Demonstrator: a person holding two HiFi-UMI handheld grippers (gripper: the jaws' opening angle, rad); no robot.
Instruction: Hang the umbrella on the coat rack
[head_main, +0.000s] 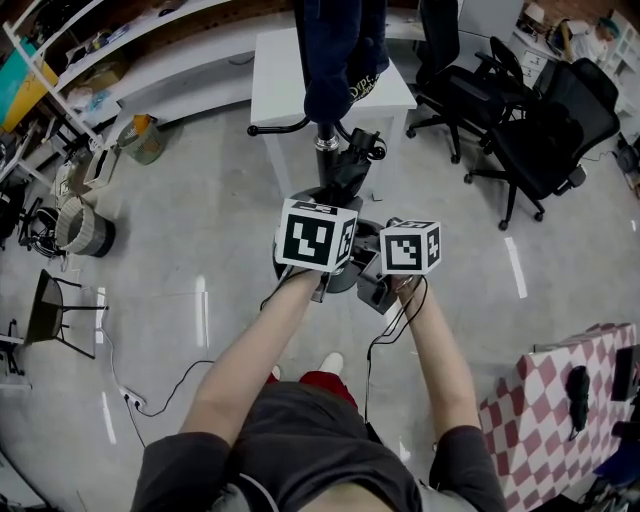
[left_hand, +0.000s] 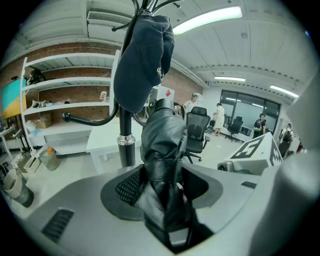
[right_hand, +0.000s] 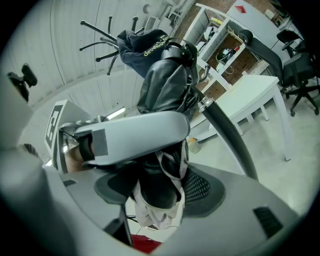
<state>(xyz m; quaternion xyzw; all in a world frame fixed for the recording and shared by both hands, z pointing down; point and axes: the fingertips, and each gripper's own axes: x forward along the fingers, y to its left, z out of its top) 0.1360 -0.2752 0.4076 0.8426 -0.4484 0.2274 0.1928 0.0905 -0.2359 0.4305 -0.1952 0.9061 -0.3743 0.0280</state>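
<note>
Black fabric, folded tight: the umbrella stands low against the pole of the coat rack, not yet on a hook.

Head view. Both forearms reach straight out, close together. The left gripper and the right gripper sit side by side at the rack's foot, marker cubes up. A dark blue garment hangs over the pole right above them. A white table stands behind the rack, office chairs off to the right, and a checked cloth lies at the lower right.

Left gripper view. The gripper is tilted down. Its jaws pinch the umbrella's bunched body, and the meshed pad presses the cloth. The bundle rises from the grip as a creased, shiny black roll. Just left of it is the pole with a chrome collar. The garment droops overhead, crowding the way up.

Right gripper view. The gripper is held level. Its jaws close on the umbrella's lower end, where a pale lining shows under the black. The left gripper's grey body crosses in front, hiding the middle of the roll. Bare hooks spread at the rack's top, beside the garment.
</note>
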